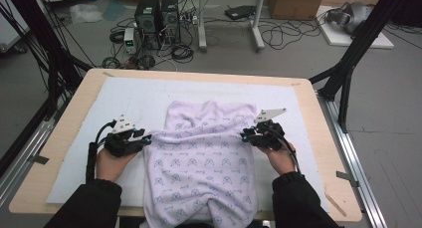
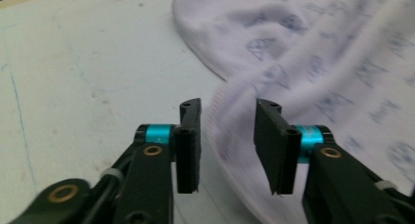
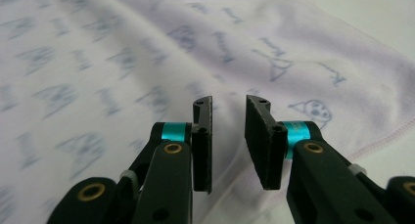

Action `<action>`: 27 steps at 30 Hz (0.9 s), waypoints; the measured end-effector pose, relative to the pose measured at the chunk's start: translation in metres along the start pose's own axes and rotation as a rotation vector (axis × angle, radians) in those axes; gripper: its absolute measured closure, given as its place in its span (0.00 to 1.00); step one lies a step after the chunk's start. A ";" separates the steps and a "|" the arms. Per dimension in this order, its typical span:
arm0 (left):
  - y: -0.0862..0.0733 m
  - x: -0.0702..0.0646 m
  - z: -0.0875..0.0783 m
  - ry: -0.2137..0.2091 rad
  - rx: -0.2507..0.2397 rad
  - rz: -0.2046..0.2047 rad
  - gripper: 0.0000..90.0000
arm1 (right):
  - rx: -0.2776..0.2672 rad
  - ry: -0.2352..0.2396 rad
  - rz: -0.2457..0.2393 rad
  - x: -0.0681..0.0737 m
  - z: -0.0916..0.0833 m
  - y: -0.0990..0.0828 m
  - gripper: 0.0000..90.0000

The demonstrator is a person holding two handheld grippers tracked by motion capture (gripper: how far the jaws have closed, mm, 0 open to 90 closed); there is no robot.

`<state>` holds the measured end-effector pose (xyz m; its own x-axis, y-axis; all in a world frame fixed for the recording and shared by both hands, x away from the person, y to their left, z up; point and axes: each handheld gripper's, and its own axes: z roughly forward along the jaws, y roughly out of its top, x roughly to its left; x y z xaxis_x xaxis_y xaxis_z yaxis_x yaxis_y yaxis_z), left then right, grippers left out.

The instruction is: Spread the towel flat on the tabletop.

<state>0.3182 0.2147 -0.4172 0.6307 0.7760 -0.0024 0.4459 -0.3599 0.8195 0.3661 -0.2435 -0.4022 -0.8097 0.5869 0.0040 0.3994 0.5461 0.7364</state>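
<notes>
High view first: a pale lilac cloth (image 1: 201,158) printed with small blue-grey figures lies down the middle of the counter (image 1: 318,138), on a white mat (image 1: 99,103), its near end spilling over the near edge. The left gripper (image 1: 144,138) sits at the cloth's left edge and the right gripper (image 1: 245,136) at its right edge, level with each other, and a raised ridge of fabric runs between them. That placing reads as a two-handed fold or a straightening pull: one hand on each side keeps the cloth square.

Left gripper view now: the jaws stand apart, and the stitched hem of the cloth runs up through the gap without either pad (image 2: 188,145) pressing on it. So it is spread, nothing pinched. Right gripper view: again a gap between the pads (image 3: 203,143), with the fabric lying behind and below them, untouched as far as I can tell.

As for the cloth itself, it looks soft and thin, a knit or flannel, wrinkling easily, with a fine seam along the border. The far end is rounded and lies flat; the middle is rumpled.
</notes>
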 end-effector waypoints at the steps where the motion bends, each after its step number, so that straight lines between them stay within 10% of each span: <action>1: -0.005 -0.004 -0.006 -0.037 -0.002 0.008 0.67 | -0.007 0.028 -0.021 0.006 -0.007 -0.001 0.78; 11: -0.035 -0.069 -0.019 -0.327 0.088 0.135 0.54 | 0.020 0.268 -0.135 0.078 -0.013 -0.045 0.65; 15: -0.041 -0.080 -0.014 -0.333 0.120 0.224 0.81 | 0.072 0.266 -0.200 0.094 -0.003 -0.054 0.79; 17: -0.042 -0.078 -0.015 -0.348 0.122 0.203 0.98 | 0.072 0.296 -0.182 0.093 -0.002 -0.055 0.95; 23: -0.052 -0.078 -0.044 -0.364 0.114 0.213 1.00 | 0.076 0.354 -0.189 0.102 -0.016 -0.060 0.98; 27: -0.057 -0.083 -0.071 -0.378 0.067 0.223 0.95 | -0.013 0.364 -0.196 0.116 -0.044 -0.063 0.90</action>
<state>0.1954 0.2075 -0.4235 0.8986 0.4360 -0.0499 0.3052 -0.5391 0.7850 0.2283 -0.2357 -0.4186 -0.9701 0.2212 0.0997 0.2184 0.6175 0.7556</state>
